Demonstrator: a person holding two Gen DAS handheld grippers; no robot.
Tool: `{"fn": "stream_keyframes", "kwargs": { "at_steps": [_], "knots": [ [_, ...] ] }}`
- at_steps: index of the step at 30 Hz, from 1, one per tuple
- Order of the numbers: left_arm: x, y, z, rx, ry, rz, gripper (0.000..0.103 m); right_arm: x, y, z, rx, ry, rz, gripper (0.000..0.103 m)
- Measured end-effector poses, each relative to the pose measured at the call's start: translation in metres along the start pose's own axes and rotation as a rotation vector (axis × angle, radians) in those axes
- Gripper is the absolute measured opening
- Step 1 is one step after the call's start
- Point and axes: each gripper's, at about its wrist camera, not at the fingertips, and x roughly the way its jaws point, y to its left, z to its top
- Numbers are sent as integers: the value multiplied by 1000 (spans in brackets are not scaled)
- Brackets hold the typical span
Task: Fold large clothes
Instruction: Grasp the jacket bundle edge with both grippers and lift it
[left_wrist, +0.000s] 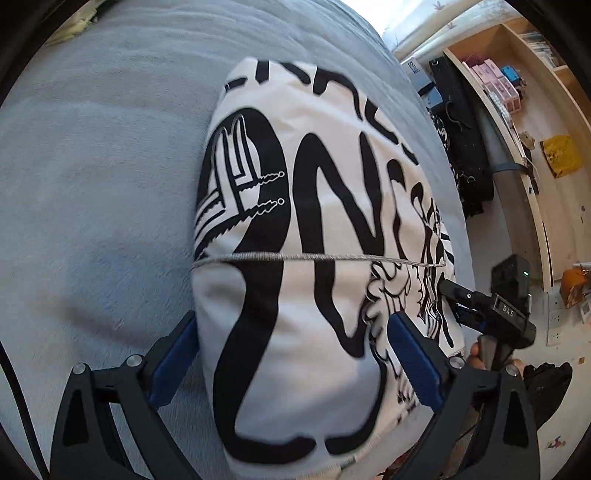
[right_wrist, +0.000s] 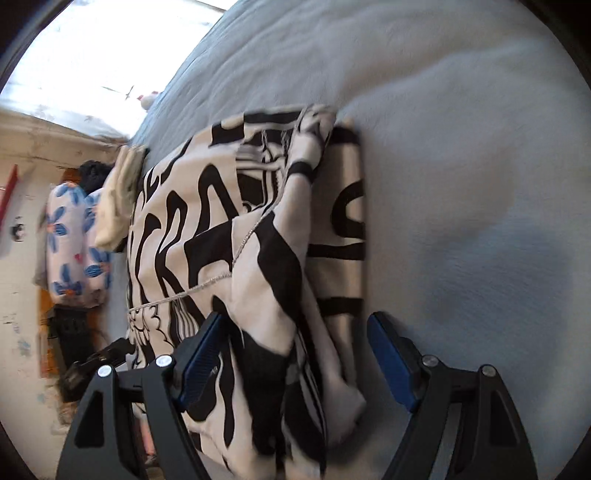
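**Inspector:** Blue bedding (left_wrist: 96, 177) is noted as the work surface, with shelves (left_wrist: 524, 96) along the far wall. Where is the garment?

**Assistant:** A black-and-white printed top (left_wrist: 314, 229) is laid on the bed, already doubled over; a hem seam runs across its middle. In the right wrist view its near edge (right_wrist: 280, 369) is bunched and uneven.

**Inspector:** Grippers?

**Assistant:** The left gripper (left_wrist: 295, 365) is spread wide, the cloth lying between its fingers but not pressed by the pads. The right gripper (right_wrist: 295, 362) is likewise spread over the rumpled edge, nothing pinched.

**Inspector:** Recommendation?

**Assistant:** The next fold is judged to be pending. Both near corners should be pinched through all layers, the bunching smoothed first, and both sides lifted evenly so the stack is not skewed.

**Inspector:** Surroundings?

**Assistant:** A flowered garment (right_wrist: 74, 236) is seen hanging beyond the bed.
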Motion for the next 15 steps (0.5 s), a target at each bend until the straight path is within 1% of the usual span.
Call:
{"fn": "stream_keyframes", "kwargs": {
  "at_steps": [3,8,10,14,15],
  "knots": [
    [17,2,4,4,29,-21,98,13,0,8,-4,6,104,82],
    [30,1,12,8,36,-45,102,32,7,21,-38,14,157,84],
    [35,2,16,2,52,-51,102,36,11,24,-49,18,151,84],
    [45,-2,24,-7,66,-37,102,41,23,24,-89,9,93,81],
    [49,-5,26,-9,66,-30,102,42,26,25,-95,3,82,78]
  ]
}}
